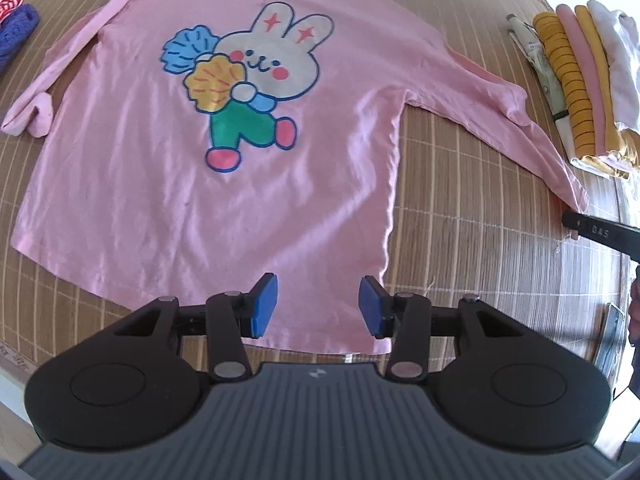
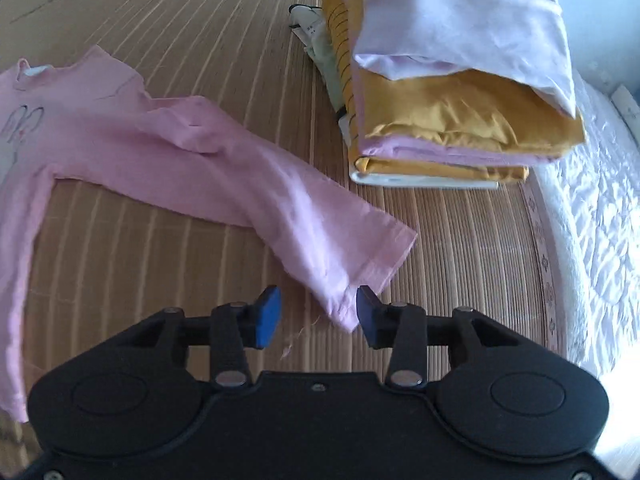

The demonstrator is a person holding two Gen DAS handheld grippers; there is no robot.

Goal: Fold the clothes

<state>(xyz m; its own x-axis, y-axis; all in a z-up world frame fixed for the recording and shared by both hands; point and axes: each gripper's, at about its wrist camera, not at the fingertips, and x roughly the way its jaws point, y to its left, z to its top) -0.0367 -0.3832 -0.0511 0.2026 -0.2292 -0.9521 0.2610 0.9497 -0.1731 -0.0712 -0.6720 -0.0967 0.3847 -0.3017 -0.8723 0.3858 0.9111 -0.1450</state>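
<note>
Far left on the mat [image 1: 460,200]: yarn [image 1: 14,12], clear of the work. Centre: pink shirt [image 1: 200,160] spread flat, print up, sleeves out, likely laid so for folding. Left gripper [image 1: 318,308] over the hem, jaws apart, nothing between. Right sleeve [image 2: 240,184] stretched toward the stack [image 2: 460,120]; right gripper [image 2: 318,316] at its cuff, jaws apart, one pad just beside the cloth, not clamped. Stack at right: folded clothes piled flat, probably finished. No containers visible.
</note>
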